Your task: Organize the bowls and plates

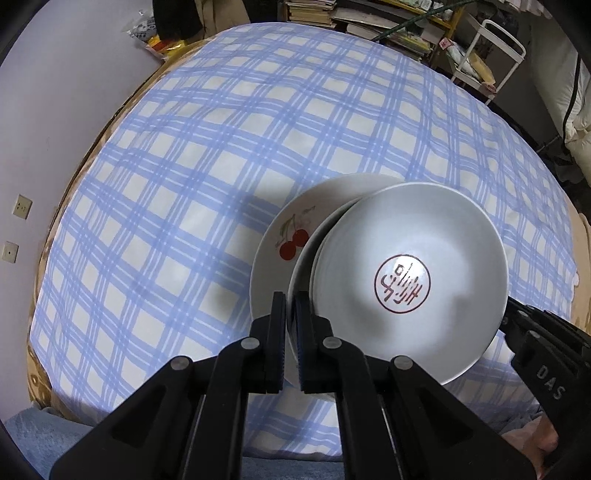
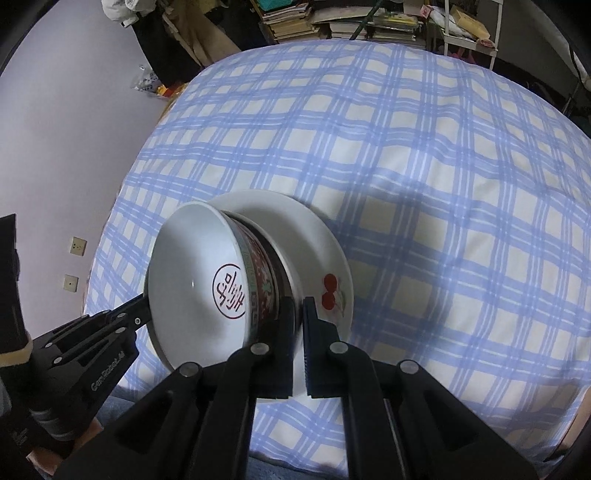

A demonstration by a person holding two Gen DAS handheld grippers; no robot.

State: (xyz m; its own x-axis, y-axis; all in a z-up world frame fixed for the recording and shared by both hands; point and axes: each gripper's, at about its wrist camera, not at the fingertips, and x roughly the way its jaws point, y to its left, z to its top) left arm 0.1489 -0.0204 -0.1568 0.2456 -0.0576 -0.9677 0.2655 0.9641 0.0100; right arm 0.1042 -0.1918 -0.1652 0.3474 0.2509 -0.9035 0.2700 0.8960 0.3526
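Black jaws of the left gripper (image 1: 291,332) sit nearly shut on the near rim of a white plate, the one that lies just under the bowl (image 1: 406,273), with the rim pinched between the pads. From the other side the right gripper (image 2: 299,343) stands closed as tight as it goes on the plate rim too, beside the bowl's patterned red and green wall. That bowl, white inside with a red circular seal character at its bottom, holds nothing; it stands on the white plate, and this pair rests on a larger cherry plate (image 2: 332,266), whose two red cherries show past the bowl's edge. Whether the bowl is one piece or two nested I cannot tell. All of the stack sits near the front edge of the blue checked tablecloth (image 1: 184,184), over a soft, rumpled surface. My worry is the thin rim grip: glazed china is slick, and if the two hands lift unevenly the plate could tilt, letting the bowl slide off or the rim slip out of the pads. Shelves of books (image 2: 295,22) are well apart at the back.
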